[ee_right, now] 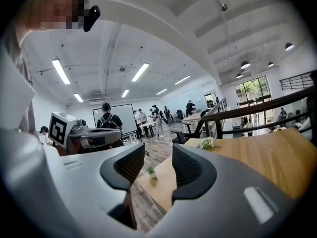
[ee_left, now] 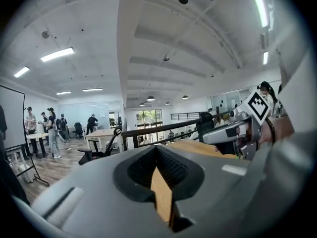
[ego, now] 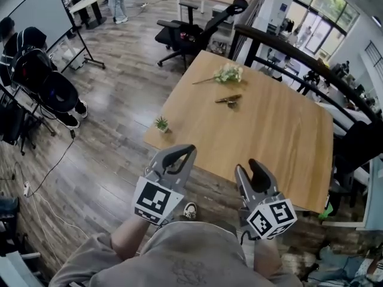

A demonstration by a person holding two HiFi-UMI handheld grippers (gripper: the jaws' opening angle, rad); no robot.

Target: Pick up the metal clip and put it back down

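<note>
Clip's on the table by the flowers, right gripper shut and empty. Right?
No: the right gripper is open, its fingers apart, as the right gripper view shows. It is empty, and the metal clip lies on the table by the flowers.

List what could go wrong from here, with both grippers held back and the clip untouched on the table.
1. The metal clip lies far across the table from both grippers; a long reach may land off-centre and push it.
2. The flower sprig lies just beyond the clip; an overshoot could knock it.
3. The left gripper has its jaws together and would need opening first; the right gripper is open.
</note>
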